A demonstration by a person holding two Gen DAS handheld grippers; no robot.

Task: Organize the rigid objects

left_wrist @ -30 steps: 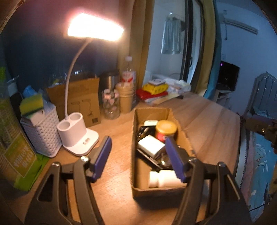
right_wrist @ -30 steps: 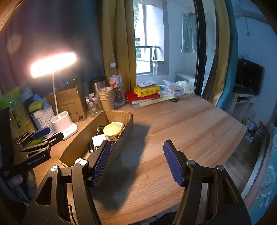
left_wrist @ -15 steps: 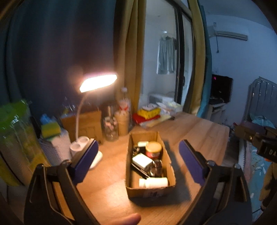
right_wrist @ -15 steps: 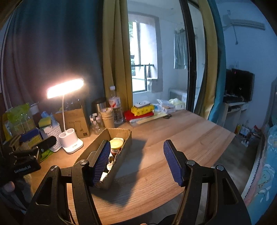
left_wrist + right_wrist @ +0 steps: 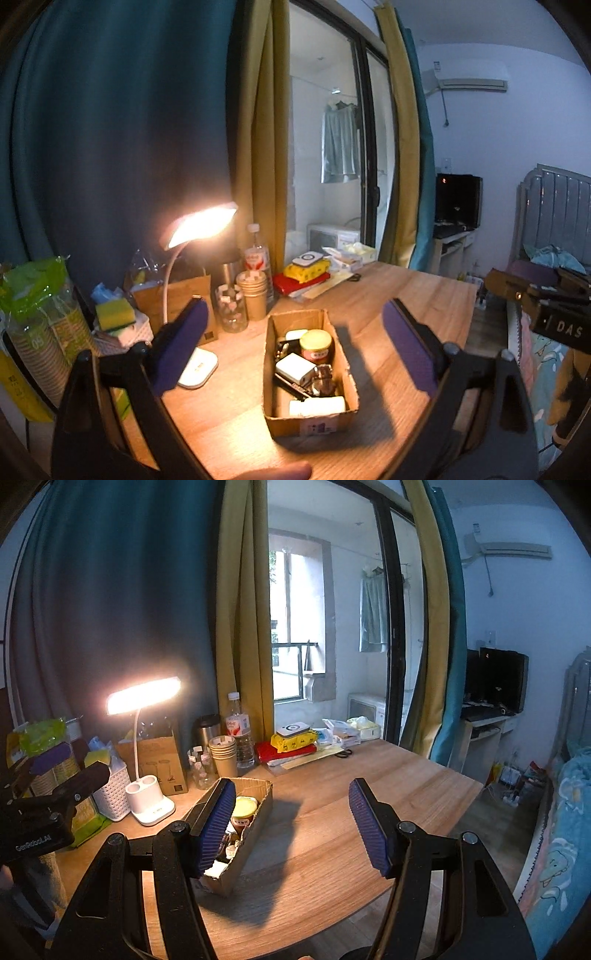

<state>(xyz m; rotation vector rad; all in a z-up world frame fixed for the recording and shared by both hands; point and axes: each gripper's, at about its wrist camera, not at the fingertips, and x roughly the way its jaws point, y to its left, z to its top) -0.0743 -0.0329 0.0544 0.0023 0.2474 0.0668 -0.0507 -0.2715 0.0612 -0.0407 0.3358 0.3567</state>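
We held left gripper (image 5: 295, 347) wide, right gripper (image 5: 293, 825) half-open, both empty; better centre over brown cardboard box (image 5: 308, 424) before descending.

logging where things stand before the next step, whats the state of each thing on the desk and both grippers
desk lamp: switched on
cardboard box: open-topped, holding items
yellow-lidded jar: upright in the box, lid on
white bottle: lying on its side in the box
paper cups: stacked, upright
water bottle: upright, capped
left gripper: open, empty
right gripper: open, empty
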